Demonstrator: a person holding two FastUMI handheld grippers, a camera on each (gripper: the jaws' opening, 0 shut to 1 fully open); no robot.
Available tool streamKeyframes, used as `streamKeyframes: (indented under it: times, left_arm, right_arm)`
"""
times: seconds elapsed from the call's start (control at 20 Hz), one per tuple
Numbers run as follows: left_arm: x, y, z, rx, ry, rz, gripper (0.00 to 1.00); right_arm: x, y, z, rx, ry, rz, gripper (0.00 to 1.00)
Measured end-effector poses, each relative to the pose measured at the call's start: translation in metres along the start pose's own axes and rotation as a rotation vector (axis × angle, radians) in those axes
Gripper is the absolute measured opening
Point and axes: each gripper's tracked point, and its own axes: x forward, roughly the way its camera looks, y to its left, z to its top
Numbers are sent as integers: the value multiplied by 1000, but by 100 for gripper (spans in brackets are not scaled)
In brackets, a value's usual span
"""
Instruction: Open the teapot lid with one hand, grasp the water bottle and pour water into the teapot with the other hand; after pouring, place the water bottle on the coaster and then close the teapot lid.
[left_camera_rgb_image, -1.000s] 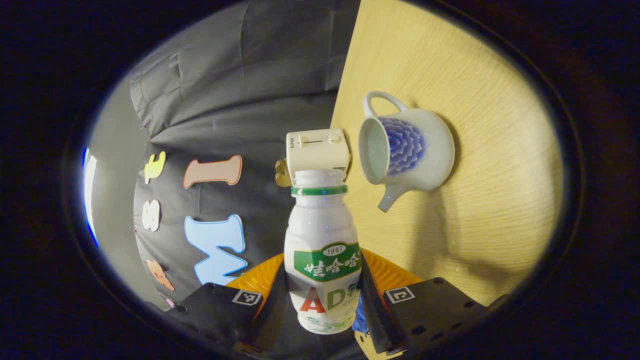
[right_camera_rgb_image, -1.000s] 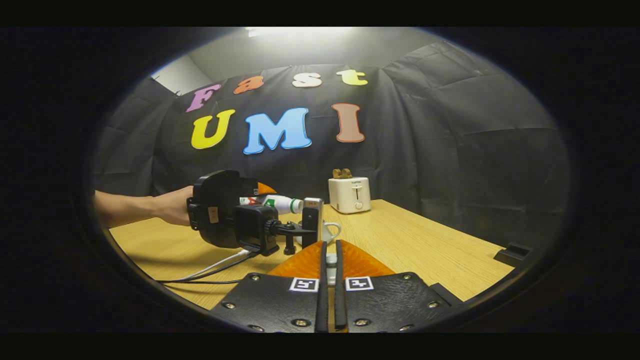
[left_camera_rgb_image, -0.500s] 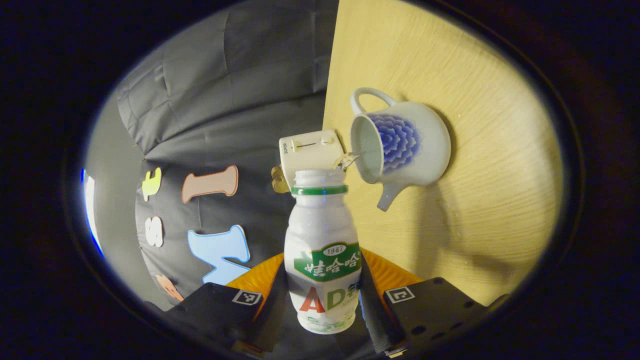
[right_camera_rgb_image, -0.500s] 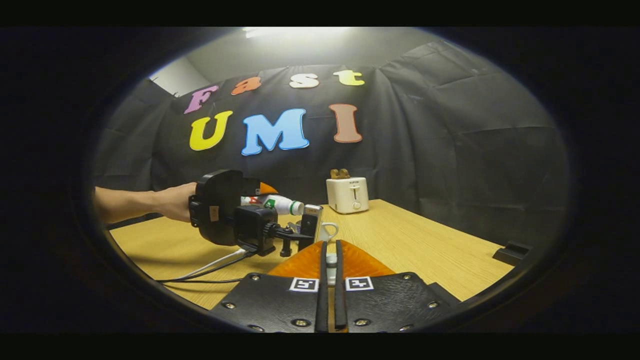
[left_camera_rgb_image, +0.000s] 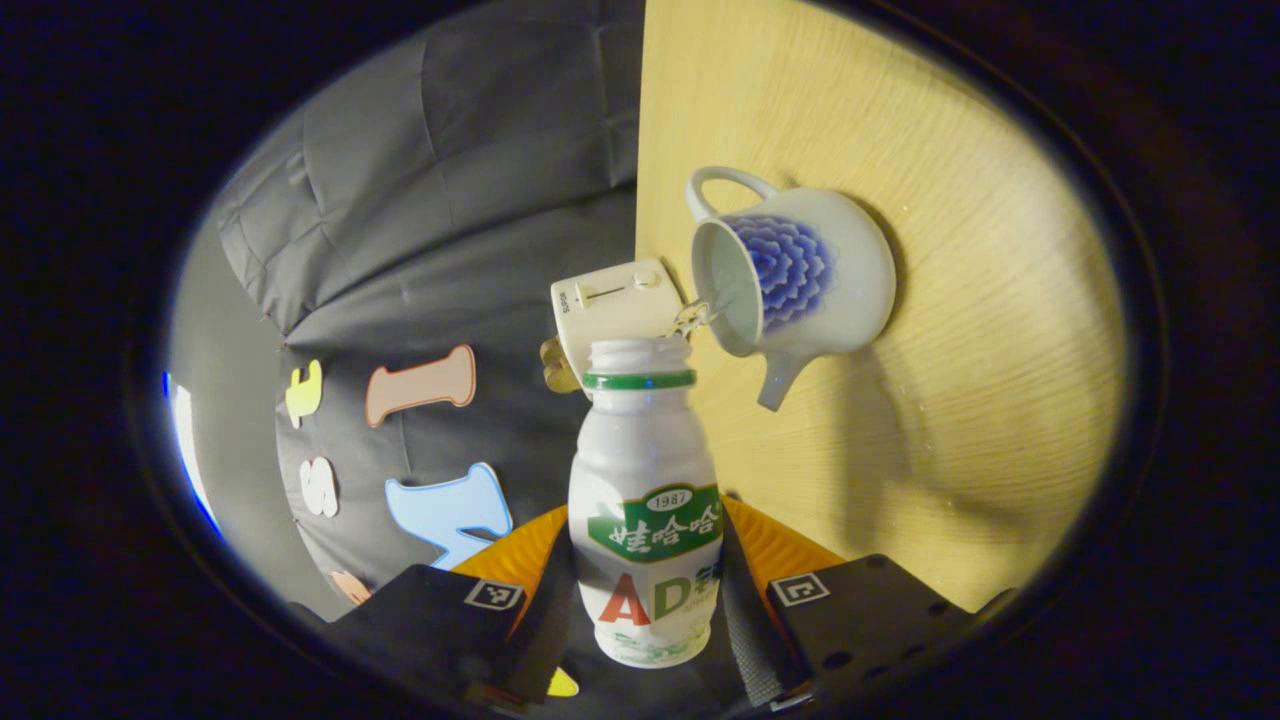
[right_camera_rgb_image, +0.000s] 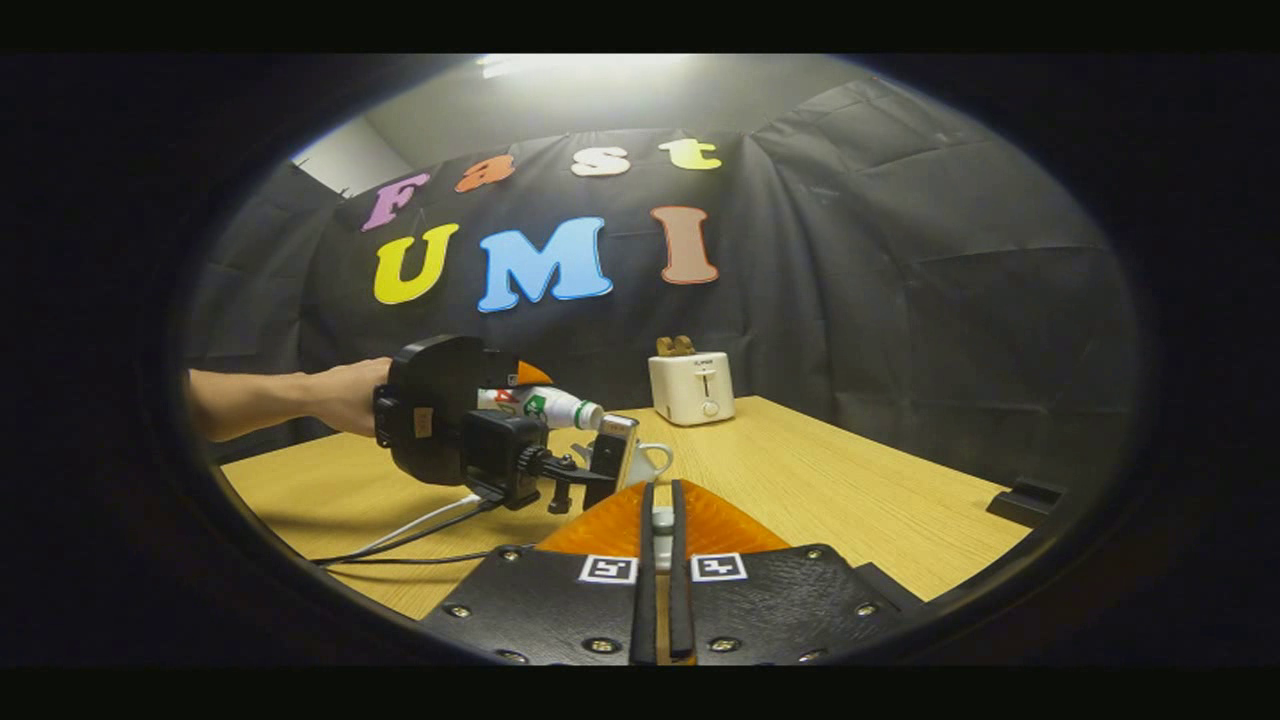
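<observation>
A white bottle (left_camera_rgb_image: 645, 520) with a green label and green neck ring sits between the fingers of my left gripper (left_camera_rgb_image: 645, 560), which is shut on it. The bottle lies tipped on its side, its open mouth beside the rim of the white teapot (left_camera_rgb_image: 790, 275) with the blue flower. A thin stream of water (left_camera_rgb_image: 700, 315) runs from the mouth into the open pot. In the right gripper view, a hand holds the left gripper (right_camera_rgb_image: 440, 420) with the bottle (right_camera_rgb_image: 540, 405) over the teapot (right_camera_rgb_image: 648, 462). My right gripper (right_camera_rgb_image: 660, 495) is shut on a small white lid (right_camera_rgb_image: 661, 520).
A white toaster (right_camera_rgb_image: 692, 388) with toast stands at the wooden table's (right_camera_rgb_image: 850, 500) back edge, behind the teapot. Cables (right_camera_rgb_image: 420, 530) trail from the left gripper across the table. A dark flat object (right_camera_rgb_image: 1020, 500) lies at the far right edge.
The left gripper has tipped the bottle further toward the teapot, and a stream of water now runs into the pot. The right gripper has stayed put with the lid.
</observation>
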Motion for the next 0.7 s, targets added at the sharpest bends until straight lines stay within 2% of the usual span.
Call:
streamKeyframes:
  times: [0.35, 0.45, 0.55, 0.6, 0.65, 0.7]
  left_arm:
    - [-1, 9, 0, 51, -5, 17, 80]
    - [0, 10, -2, 63, -4, 20, 80]
    - [1, 13, -2, 82, -1, 29, 80]
    - [0, 15, -4, 88, -2, 31, 80]
    - [0, 16, -2, 93, -4, 35, 80]
    - [0, 16, -4, 101, -4, 33, 80]
  right_arm:
    - [0, -1, 0, -1, 3, 0, 5]
    - [0, -1, 0, -3, 4, 0, 0]
    - [1, -1, 0, -5, 3, -2, 0]
    - [1, -1, 0, -5, 2, -2, 5]
    - [2, 0, 0, -5, 3, -2, 0]
    - [1, 0, 0, -5, 3, -3, 0]
